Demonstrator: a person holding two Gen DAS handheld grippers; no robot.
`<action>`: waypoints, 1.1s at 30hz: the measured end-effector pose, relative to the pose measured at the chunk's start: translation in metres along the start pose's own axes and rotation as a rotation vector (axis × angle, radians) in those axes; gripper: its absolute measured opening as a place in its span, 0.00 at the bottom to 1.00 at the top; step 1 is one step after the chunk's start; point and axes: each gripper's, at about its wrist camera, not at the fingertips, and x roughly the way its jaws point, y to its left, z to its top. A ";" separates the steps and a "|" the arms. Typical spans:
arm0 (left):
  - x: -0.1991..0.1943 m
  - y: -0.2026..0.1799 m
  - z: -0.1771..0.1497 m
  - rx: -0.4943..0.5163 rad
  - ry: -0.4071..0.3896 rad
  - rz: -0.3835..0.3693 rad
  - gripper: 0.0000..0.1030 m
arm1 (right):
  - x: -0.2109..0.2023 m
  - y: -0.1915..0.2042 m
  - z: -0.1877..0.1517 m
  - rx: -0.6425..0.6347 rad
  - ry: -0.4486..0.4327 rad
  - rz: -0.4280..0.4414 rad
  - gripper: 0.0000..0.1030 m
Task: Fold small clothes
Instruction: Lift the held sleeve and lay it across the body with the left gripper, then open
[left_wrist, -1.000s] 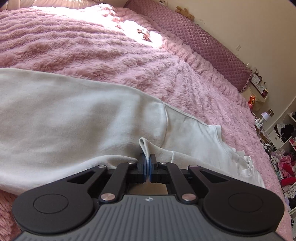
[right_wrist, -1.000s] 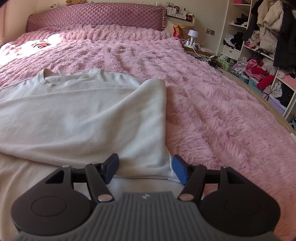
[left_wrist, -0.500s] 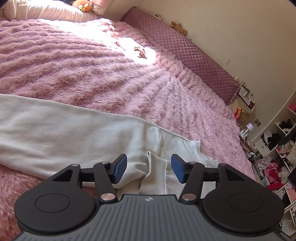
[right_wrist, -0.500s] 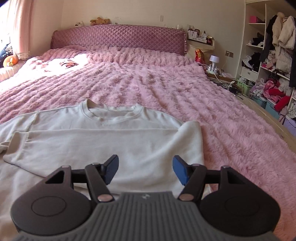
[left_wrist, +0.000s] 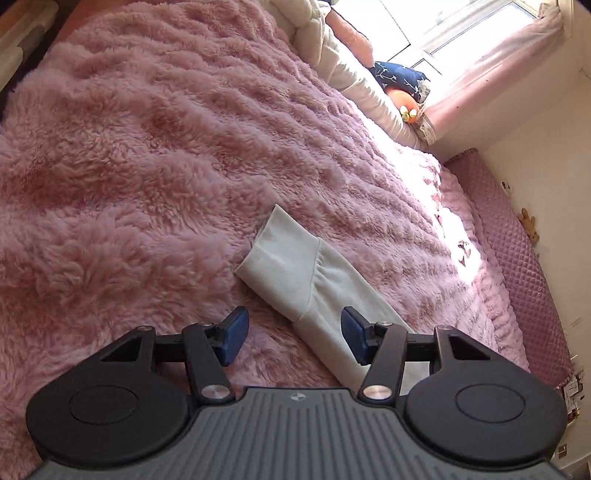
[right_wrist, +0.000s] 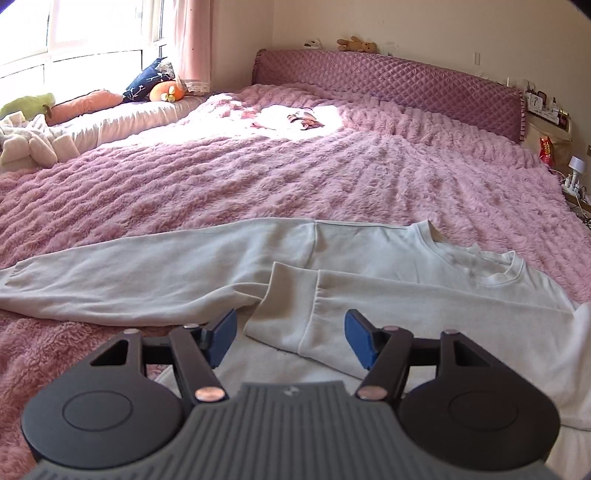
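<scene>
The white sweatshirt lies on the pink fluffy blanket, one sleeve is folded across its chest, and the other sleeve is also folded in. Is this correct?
Not quite. The right wrist view shows only one sleeve folded across the chest of the white sweatshirt. The other sleeve is not folded in: it lies stretched straight out to the side on the pink fluffy blanket.

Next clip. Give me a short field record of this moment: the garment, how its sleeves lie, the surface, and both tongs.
garment: pale sweatshirt, lying flat
folded sleeve: laid across the chest, cuff before the right tongs
other sleeve: stretched out sideways, cuff before the left tongs
surface: pink fluffy blanket
left tongs: open, holding nothing, sleeve lying below the gap
right tongs: open, holding nothing
</scene>
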 end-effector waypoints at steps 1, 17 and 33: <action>0.005 0.005 0.003 -0.017 -0.002 -0.010 0.60 | 0.001 0.006 0.000 -0.005 0.003 0.005 0.59; -0.011 -0.053 0.006 0.028 -0.116 -0.292 0.05 | -0.008 -0.010 -0.012 -0.011 0.037 -0.020 0.60; -0.016 -0.296 -0.164 0.336 0.134 -0.734 0.05 | -0.101 -0.161 -0.054 0.190 -0.016 -0.164 0.61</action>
